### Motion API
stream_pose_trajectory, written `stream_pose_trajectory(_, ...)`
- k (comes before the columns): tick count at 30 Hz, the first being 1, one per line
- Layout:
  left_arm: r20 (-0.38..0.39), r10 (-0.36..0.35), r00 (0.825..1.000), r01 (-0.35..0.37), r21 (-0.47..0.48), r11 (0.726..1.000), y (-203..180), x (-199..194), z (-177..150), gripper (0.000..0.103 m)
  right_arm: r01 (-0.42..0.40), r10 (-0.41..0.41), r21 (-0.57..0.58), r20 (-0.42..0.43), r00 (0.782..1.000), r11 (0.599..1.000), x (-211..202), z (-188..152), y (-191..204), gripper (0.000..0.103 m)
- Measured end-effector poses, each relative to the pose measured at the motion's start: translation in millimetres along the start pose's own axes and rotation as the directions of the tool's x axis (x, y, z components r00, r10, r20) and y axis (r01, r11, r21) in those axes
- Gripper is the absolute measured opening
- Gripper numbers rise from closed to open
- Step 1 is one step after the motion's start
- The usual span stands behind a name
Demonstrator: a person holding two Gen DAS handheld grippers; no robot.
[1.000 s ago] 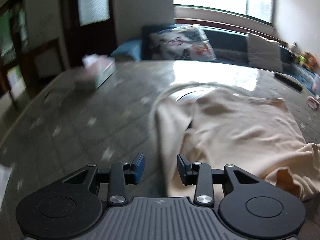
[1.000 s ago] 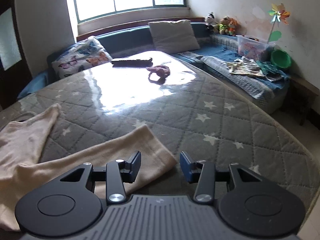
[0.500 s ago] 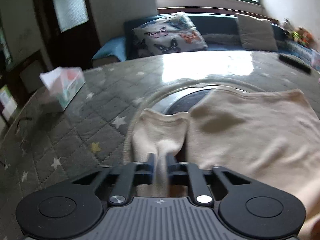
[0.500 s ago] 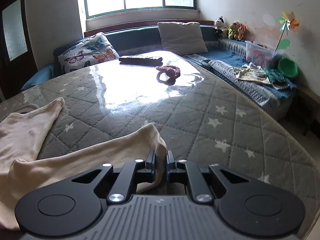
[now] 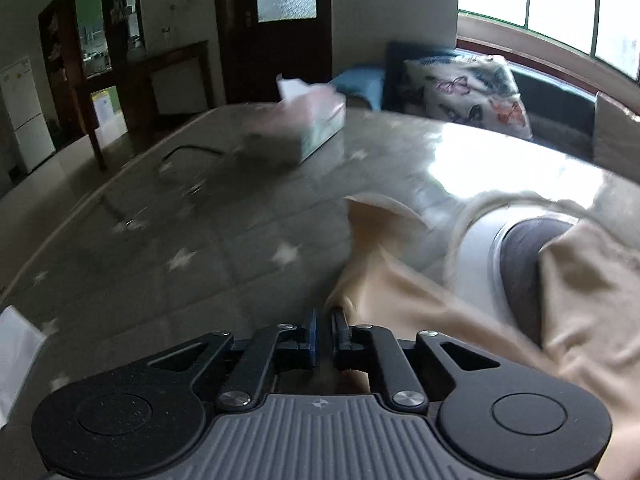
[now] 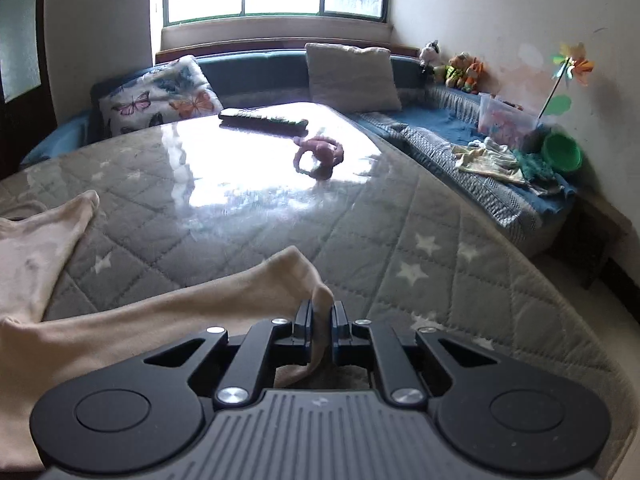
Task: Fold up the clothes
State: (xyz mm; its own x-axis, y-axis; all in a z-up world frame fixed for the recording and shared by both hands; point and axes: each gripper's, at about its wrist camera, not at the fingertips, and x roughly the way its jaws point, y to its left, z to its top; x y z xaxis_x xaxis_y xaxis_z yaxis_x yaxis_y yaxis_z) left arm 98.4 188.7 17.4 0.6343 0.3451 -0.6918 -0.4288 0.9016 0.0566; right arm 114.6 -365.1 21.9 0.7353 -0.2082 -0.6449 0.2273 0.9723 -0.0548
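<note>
A beige garment (image 5: 460, 292) lies on the grey star-quilted table cover (image 5: 224, 248). In the left wrist view my left gripper (image 5: 323, 320) is shut on a lifted edge of it, and the cloth stretches away to the right. In the right wrist view the same garment (image 6: 168, 312) runs in from the left, and my right gripper (image 6: 320, 316) is shut on its corner. A sleeve (image 6: 52, 232) lies flat at the left.
A tissue box (image 5: 316, 116) stands at the far side in the left wrist view. A black remote (image 6: 262, 120) and a pink toy (image 6: 320, 154) lie further back in the right wrist view. Cushions and a blue sofa (image 6: 460, 132) ring the table. White paper (image 5: 16, 344) lies at the left edge.
Both grippers have closed on the garment's edges. The left gripper has since lifted and swung left with the cloth; the right holds its corner raised slightly.
</note>
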Motion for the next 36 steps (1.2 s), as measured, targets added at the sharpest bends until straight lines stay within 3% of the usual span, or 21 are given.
stream_pose_trajectory(3, 0.012, -0.033, 0.999, 0.032, 0.054, 0.998, 6.6, -17.6, -13.6, 0.014, -0.004, 0.004, -0.026, 0.007, 1.0, 1.0, -8.8, 5.4, 0.7, 0.016)
stream_pose_trajectory(6, 0.029, -0.131, 0.991, 0.123, 0.187, 0.975, 1.4, -46.0, -33.6, 0.015, -0.029, 0.033, -0.101, 0.037, 0.999, 0.994, -28.8, 9.3, 7.8, 0.018)
stream_pose_trajectory(10, 0.018, -0.265, 0.964, 0.239, 0.377, 0.895, -22.6, -82.0, -66.6, 0.03, -0.133, 0.144, -0.196, 0.04, 0.989, 0.971, -54.1, 12.4, 25.5, 0.019)
stream_pose_trajectory(13, -0.005, -0.349, 0.937, 0.31, 0.471, 0.826, -51.5, -100.0, -84.1, 0.034, -0.209, 0.222, -0.253, 0.025, 0.975, 0.945, -68.2, 11.0, 42.4, 0.021)
stream_pose_trajectory(17, -0.004, -0.449, 0.893, 0.37, 0.572, 0.732, -78.3, -121.1, -101.6, 0.04, -0.342, 0.356, -0.348, -0.023, 0.934, 0.873, -87.0, 2.1, 73.7, 0.032)
stream_pose_trajectory(21, -0.016, -0.511, 0.86, 0.402, 0.639, 0.656, -99.6, -136.1, -112.2, 0.045, -0.469, 0.477, -0.45, -0.104, 0.873, 0.76, -104.6, -14.7, 111.0, 0.035)
stream_pose_trajectory(26, -0.029, -0.557, 0.83, 0.446, 0.633, 0.633, -113.8, -143.2, -112.9, 0.046, -0.584, 0.589, -0.522, -0.18, 0.788, 0.621, -123.7, -34.2, 146.7, 0.035)
stream_pose_trajectory(30, -0.041, -0.554, 0.832, 0.46, 0.61, 0.646, -122.7, -141.7, -112.8, 0.045, -0.632, 0.638, -0.546, -0.213, 0.74, 0.55, -136.4, -43.7, 173.0, 0.035)
stream_pose_trajectory(33, -0.038, -0.544, 0.838, 0.461, 0.58, 0.671, -123.7, -140.9, -110.5, 0.045, -0.647, 0.655, -0.562, -0.229, 0.72, 0.515, -141.7, -48.6, 183.2, 0.034)
stream_pose_trajectory(36, -0.038, -0.516, 0.856, 0.447, 0.557, 0.7, -126.4, -134.8, -109.8, 0.04, -0.637, 0.643, -0.572, -0.231, 0.73, 0.518, -140.0, -52.6, 194.9, 0.033)
